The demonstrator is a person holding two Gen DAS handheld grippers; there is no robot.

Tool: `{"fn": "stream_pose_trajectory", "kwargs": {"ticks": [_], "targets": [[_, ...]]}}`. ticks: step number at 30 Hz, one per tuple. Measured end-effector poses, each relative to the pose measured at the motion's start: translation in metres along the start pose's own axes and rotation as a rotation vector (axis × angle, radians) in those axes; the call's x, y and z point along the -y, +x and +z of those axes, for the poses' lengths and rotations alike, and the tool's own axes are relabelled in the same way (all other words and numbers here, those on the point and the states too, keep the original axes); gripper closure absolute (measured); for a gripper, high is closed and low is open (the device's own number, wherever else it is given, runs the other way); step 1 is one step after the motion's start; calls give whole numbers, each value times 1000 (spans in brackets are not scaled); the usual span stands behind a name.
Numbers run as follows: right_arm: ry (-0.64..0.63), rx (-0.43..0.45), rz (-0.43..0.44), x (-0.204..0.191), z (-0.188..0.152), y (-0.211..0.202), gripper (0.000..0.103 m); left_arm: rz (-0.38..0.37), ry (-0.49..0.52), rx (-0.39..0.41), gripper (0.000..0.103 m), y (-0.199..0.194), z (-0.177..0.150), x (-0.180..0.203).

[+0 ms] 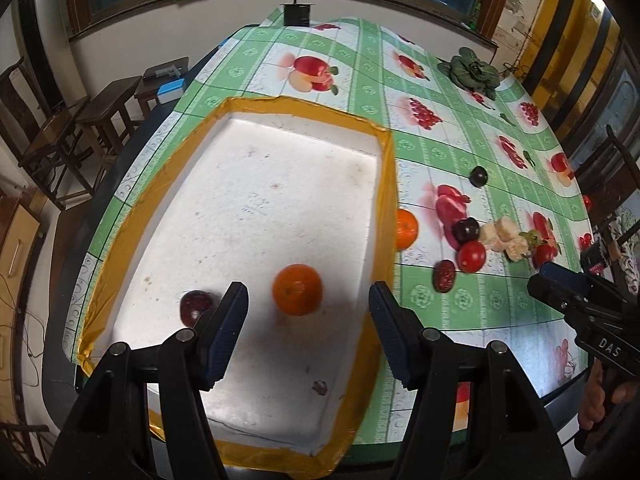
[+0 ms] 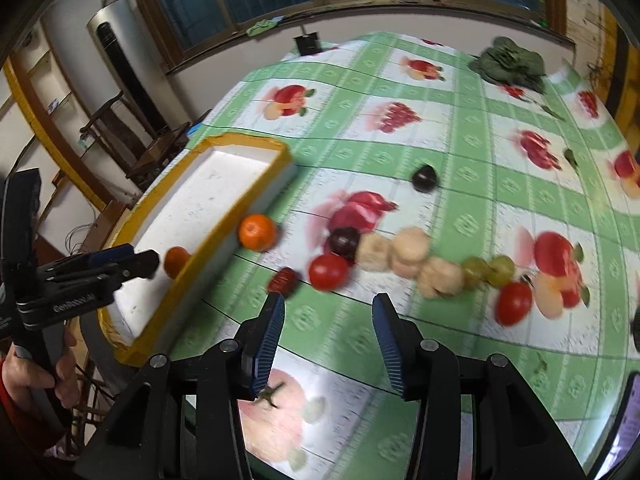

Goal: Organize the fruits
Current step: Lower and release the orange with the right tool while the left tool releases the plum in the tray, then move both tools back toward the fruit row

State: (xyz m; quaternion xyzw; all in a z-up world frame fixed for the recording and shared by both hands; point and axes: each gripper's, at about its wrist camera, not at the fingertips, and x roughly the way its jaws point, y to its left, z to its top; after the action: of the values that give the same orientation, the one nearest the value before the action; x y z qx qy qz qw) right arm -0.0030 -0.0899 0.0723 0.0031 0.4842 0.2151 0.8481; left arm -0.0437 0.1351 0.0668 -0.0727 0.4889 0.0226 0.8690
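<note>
A white foam tray (image 1: pixel 386 184) with a yellow taped rim lies on the left of the table. On its floor rest an orange (image 1: pixel 297 290) and a dark red plum (image 1: pixel 196 306). My left gripper (image 1: pixel 308 300) hovers open over them, gripping nothing. Just outside the tray's right wall sits a second orange (image 2: pixel 258 232). Further right lie a red date (image 2: pixel 285 280), a tomato (image 2: pixel 328 272) and a dark plum (image 2: pixel 343 240). My right gripper (image 2: pixel 329 304) is open and empty, just in front of the date and tomato.
Pale fruit chunks (image 2: pixel 408 256), green grapes (image 2: pixel 488 270) and another tomato (image 2: pixel 514 303) trail off to the right. A lone dark plum (image 2: pixel 425 178) sits further back. Leafy greens (image 2: pixel 508 64) lie at the far right corner. Wooden chairs (image 1: pixel 72 128) stand left of the table.
</note>
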Motion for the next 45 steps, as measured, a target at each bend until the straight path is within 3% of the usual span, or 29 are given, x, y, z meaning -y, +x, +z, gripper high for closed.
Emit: {"fn": "stream_pose_trajectory", "kwargs": {"ticks": [10, 21, 37, 42, 45], "targets": [[142, -3, -71, 60, -26, -12, 56, -64, 69, -10, 41, 2, 2, 43], [172, 14, -97, 76, -40, -27, 56, -117, 153, -38, 41, 13, -1, 89], [194, 36, -133, 105, -35, -35, 55, -140, 135, -75, 41, 39, -5, 97], [195, 30, -139, 110, -35, -31, 55, -137, 172, -79, 42, 49, -1, 111], [210, 27, -150, 118, -35, -30, 55, -123, 199, -95, 50, 60, 1, 117]]}}
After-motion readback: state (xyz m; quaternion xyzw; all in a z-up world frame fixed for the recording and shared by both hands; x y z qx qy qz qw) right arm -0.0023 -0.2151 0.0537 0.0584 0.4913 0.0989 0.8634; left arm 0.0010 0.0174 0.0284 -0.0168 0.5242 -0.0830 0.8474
